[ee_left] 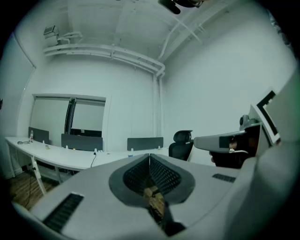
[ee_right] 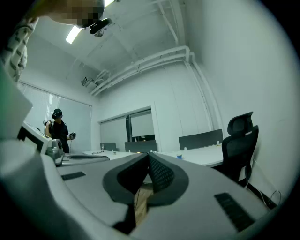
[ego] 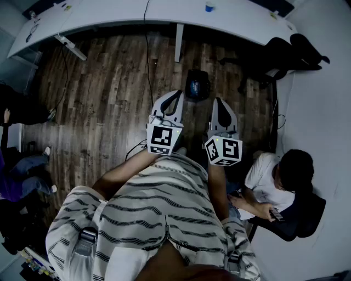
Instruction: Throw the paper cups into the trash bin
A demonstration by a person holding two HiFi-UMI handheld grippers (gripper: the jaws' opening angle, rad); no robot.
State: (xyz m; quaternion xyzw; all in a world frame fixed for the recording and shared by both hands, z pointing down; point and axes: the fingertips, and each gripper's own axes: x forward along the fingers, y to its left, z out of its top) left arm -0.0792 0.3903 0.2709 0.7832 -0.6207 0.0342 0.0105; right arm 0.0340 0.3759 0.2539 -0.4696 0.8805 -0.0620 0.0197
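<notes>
**Both grippers shut above the plank floor**

We hold the left gripper (ego: 174,94) and the right gripper (ego: 218,101) level, jaws together on nothing. A black trash bin (ego: 197,84) stands on the dark wood floor (ego: 109,99). A blue paper cup (ego: 209,6) sits on the long white desk (ego: 109,13).

Floor (ego: 104,93) under the desk (ego: 164,15) is dark brown wood planks with streaky grain, and the desk itself is plain white. There's a little blue cup (ego: 209,6) on top and a black bin (ego: 197,85) just in front of the desk. The left gripper (ego: 174,94) and right gripper (ego: 218,101) are pale grey with black cross-hatched pads (ee_left: 161,176). Their cubes (ego: 164,138) are white with black square markers. The person's shirt (ego: 142,214) is white with thin dark stripes.
</notes>
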